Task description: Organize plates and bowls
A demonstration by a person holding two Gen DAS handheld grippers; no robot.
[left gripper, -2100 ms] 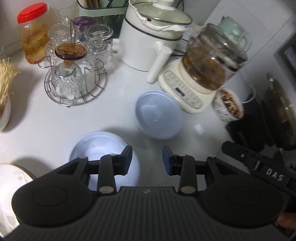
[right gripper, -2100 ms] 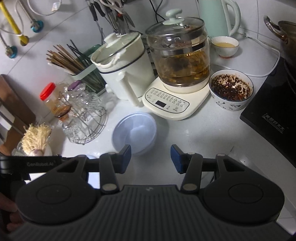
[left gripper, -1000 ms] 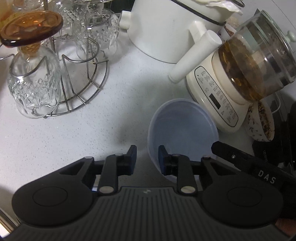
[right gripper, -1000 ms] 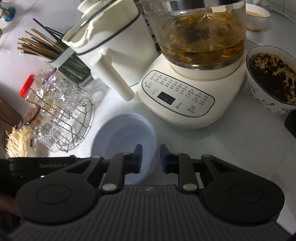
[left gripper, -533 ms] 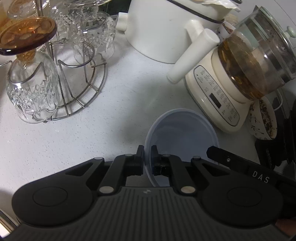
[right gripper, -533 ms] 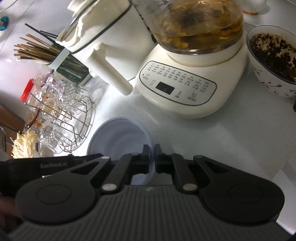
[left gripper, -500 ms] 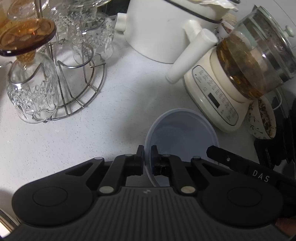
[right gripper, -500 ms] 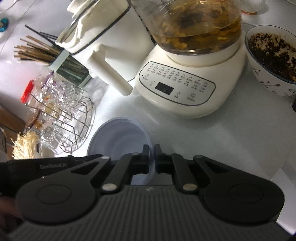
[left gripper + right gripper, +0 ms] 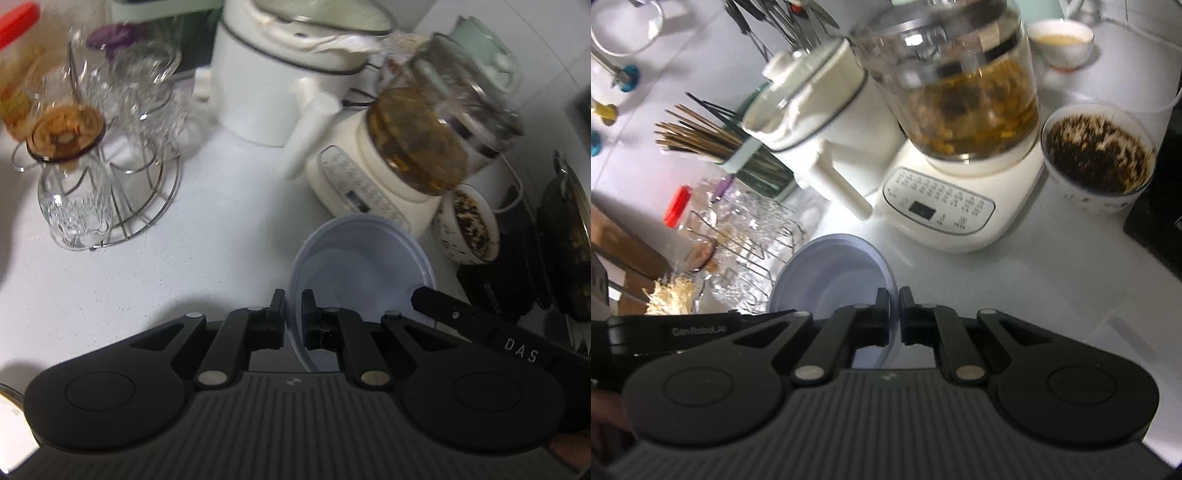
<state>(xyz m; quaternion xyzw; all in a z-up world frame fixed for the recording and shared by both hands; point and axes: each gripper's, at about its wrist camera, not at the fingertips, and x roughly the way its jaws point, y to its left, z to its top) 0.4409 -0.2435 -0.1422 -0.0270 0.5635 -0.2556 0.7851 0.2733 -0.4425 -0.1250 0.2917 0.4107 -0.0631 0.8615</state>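
Observation:
A pale blue plastic bowl is held between both grippers, lifted off the white counter. My left gripper is shut on the bowl's left rim. My right gripper is shut on the bowl's right rim. The right gripper's body shows in the left wrist view, and the left gripper's body shows in the right wrist view. A white plate edge shows at the bottom left.
A glass kettle on a cream base and a white pot stand behind. A bowl of dark flakes is at right. A wire rack of glasses is at left. A dark stove with a pan is at far right.
Both grippers stay shut on the blue bowl and have lifted it and drawn it back; the scene behind looks farther away and blurred by motion.

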